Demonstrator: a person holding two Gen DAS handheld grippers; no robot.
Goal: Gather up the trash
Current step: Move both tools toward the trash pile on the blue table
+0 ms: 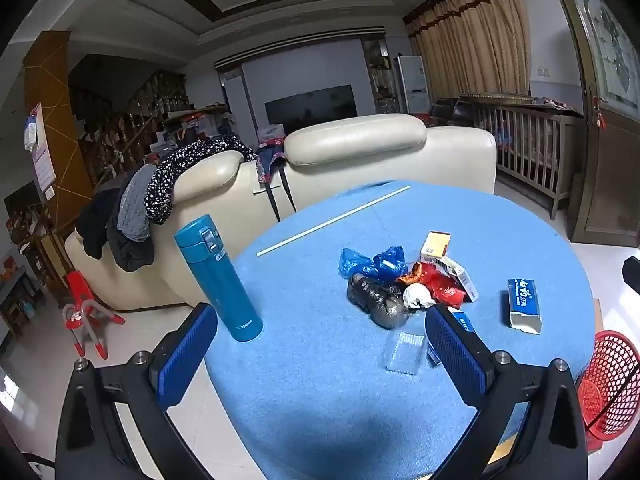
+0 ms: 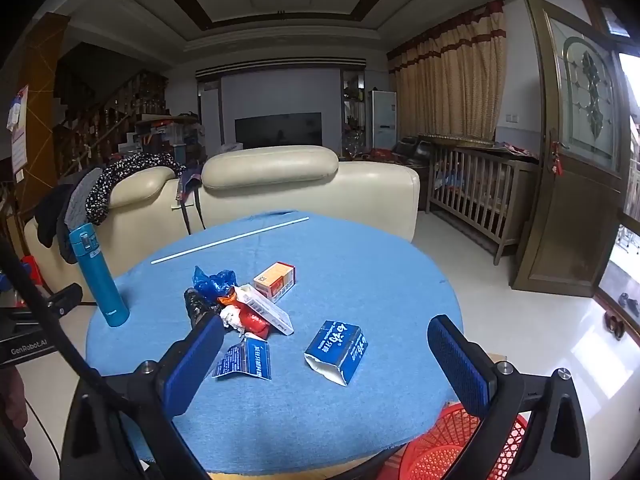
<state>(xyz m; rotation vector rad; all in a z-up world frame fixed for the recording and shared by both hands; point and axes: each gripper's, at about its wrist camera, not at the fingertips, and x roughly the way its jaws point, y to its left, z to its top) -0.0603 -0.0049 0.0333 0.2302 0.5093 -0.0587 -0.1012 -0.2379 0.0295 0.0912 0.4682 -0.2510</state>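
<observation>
Left wrist view: left gripper spread wide, nothing held.
Right gripper: spread wide, nothing held.
Trash pile: heaped mid-table on blue tablecloth.
Blue carton: lying apart from pile.
Red basket: seen below table edge.

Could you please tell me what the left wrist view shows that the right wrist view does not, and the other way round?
Only the left wrist view shows the clear plastic tray lying on the cloth and the red stool on the floor.

Only the right wrist view shows the flattened blue wrapper in full, and part of the left gripper's body at the picture's left edge.

Both show the blue tablecloth, the teal flask, the white rod, the torn blue carton and the red basket.
</observation>
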